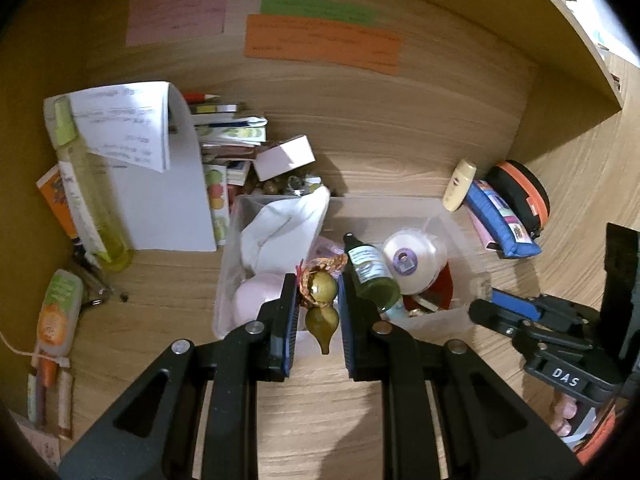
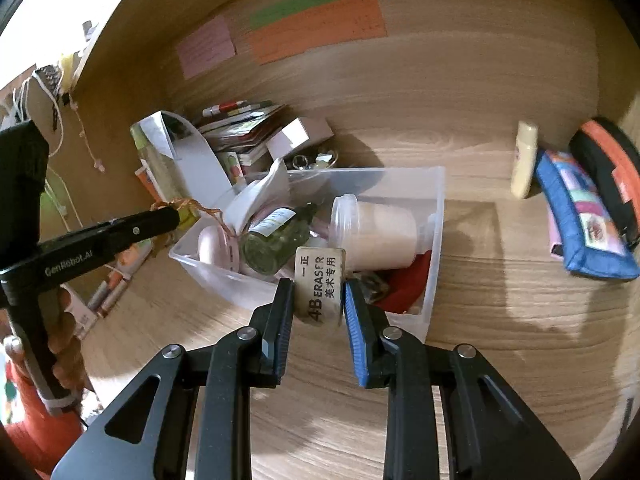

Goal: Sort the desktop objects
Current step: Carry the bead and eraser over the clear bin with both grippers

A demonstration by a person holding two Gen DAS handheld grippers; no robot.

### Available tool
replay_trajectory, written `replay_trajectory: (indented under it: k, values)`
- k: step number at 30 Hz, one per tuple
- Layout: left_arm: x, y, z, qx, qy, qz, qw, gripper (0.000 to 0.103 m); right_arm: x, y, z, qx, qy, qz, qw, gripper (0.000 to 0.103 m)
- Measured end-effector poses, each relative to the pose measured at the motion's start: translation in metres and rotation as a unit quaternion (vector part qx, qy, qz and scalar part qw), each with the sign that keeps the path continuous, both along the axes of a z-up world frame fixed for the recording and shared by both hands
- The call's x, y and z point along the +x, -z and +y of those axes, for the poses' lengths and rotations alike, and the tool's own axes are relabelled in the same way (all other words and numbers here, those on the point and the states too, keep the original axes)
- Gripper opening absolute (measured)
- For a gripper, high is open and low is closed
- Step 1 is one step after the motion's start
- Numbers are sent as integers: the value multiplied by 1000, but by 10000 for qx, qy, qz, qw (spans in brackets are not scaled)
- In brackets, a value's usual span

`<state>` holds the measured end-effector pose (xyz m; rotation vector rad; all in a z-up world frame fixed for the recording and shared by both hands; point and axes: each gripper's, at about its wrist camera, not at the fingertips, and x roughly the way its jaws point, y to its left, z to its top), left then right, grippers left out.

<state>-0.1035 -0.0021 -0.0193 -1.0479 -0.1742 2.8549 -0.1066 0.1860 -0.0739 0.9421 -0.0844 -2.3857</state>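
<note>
A greenish double-bulb gourd charm [image 1: 322, 320] on an orange cord hangs between the fingers of my left gripper [image 1: 318, 280], which is shut on it above the near edge of a clear plastic bin [image 1: 400, 204]. In the right wrist view the left gripper [image 2: 174, 212] shows the orange cord at its tip. My right gripper [image 2: 318, 282] is shut on a cream eraser [image 2: 320, 272] printed "4B ERASER", held over the bin's [image 2: 436, 208] near corner. In the bin lie a green bottle [image 1: 370, 272], a white thread spool [image 1: 412, 260], white cloth [image 1: 280, 228] and a pink round thing [image 1: 256, 296].
Right of the bin lie a cream tube [image 1: 460, 184], a blue pouch [image 1: 500, 216] and a black-orange case [image 1: 524, 192]. Behind and left stand a stack of books [image 1: 228, 132], folded white paper [image 1: 132, 120] and a yellow-green spray bottle [image 1: 88, 196]. Wooden walls enclose the desk.
</note>
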Motion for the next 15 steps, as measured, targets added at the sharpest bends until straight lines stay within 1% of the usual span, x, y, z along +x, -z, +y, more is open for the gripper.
replay_trajectory:
  k: [6, 10, 15]
  values:
    - [-14, 7, 6, 7, 53, -121, 9999, 18, -13, 3, -3, 30, 70, -20, 10000, 23]
    - [-22, 14, 7, 1, 78, -209, 9998, 18, -22, 5, -2, -95, 99, -77, 9999, 23]
    - [-29, 19, 8, -21, 131, -275, 9995, 18, -29, 6, -2, -116, 223, -19, 9997, 23]
